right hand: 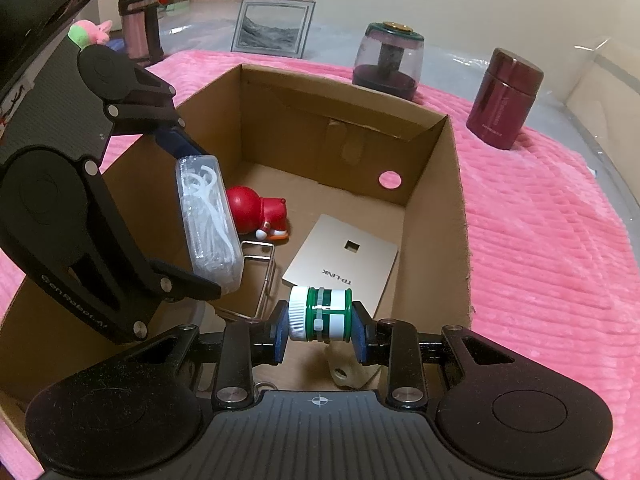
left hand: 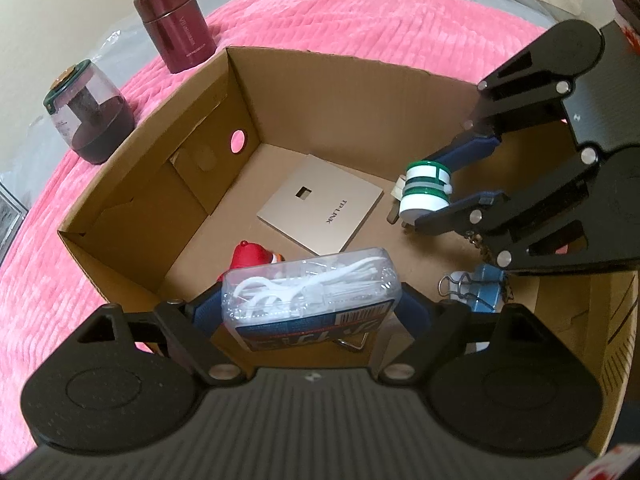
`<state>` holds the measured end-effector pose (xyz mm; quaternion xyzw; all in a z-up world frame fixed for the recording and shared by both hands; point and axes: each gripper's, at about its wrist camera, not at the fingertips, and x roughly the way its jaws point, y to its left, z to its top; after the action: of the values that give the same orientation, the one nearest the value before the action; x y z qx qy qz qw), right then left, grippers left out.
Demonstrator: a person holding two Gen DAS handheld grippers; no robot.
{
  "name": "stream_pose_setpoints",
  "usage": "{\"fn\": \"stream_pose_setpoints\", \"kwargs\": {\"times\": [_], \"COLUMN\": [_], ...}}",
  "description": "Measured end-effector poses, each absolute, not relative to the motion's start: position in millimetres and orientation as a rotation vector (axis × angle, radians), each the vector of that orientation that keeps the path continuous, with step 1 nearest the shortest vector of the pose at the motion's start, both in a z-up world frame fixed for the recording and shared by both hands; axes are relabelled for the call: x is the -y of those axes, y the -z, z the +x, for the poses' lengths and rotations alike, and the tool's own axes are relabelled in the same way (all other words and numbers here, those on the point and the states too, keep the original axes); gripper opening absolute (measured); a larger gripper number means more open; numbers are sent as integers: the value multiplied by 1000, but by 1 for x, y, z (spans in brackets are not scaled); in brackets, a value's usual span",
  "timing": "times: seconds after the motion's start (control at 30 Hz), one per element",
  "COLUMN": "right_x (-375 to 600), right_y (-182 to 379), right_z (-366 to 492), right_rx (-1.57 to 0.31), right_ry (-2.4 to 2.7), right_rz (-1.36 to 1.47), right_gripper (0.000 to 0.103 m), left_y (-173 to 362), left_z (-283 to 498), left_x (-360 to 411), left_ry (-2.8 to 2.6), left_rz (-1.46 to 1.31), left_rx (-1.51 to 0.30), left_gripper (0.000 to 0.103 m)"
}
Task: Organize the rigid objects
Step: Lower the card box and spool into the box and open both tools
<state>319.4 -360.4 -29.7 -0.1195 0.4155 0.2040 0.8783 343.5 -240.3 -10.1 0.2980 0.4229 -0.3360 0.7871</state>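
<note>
An open cardboard box (left hand: 248, 92) (right hand: 436, 200) sits on a pink blanket. My left gripper (left hand: 308, 304) (right hand: 200, 216) is shut on a clear case of white floss picks (left hand: 310, 294) (right hand: 208, 220), held above the box's inside. My right gripper (right hand: 320, 316) (left hand: 440, 188) is shut on a small green-and-white bottle (right hand: 320, 314) (left hand: 426, 190), also over the box. On the box floor lie a gold TP-LINK plate (left hand: 324, 208) (right hand: 344, 256), a red toy figure (right hand: 256, 212) (left hand: 250, 258), a wire frame (right hand: 260, 276) and blue binder clips (left hand: 480, 284).
On the blanket behind the box stand a dark red canister (left hand: 174, 28) (right hand: 506, 98) and a clear jar with a green lid (left hand: 86, 114) (right hand: 390, 60). A framed picture (right hand: 272, 26), a pink bottle (right hand: 138, 18) and a plush toy (right hand: 90, 32) are farther back.
</note>
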Motion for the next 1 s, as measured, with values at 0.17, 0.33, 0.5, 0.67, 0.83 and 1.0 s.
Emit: {"fn": "stream_pose_setpoints", "kwargs": {"times": [0.17, 0.33, 0.5, 0.67, 0.83, 1.0], "right_x": [359, 359, 359, 358, 356, 355], "right_y": [31, 30, 29, 29, 30, 31], "right_z": [320, 320, 320, 320, 321, 322], "right_rx": [-871, -870, -871, -874, -882, -892], "right_ry": [-427, -428, -428, -431, -433, -433], "right_rz": [-251, -253, -257, -260, -269, -276], "right_gripper": [29, 29, 29, 29, 29, 29], "left_y": [11, 6, 0, -3, -5, -7], "left_z": [344, 345, 345, 343, 341, 339], "left_x": [238, 235, 232, 231, 230, 229], "left_ry": [703, 694, 694, 697, 698, 700], "left_rz": [644, 636, 619, 617, 618, 618], "left_rx": [-896, -880, -874, -868, -862, -859], "left_gripper": [88, 88, 88, 88, 88, 88]}}
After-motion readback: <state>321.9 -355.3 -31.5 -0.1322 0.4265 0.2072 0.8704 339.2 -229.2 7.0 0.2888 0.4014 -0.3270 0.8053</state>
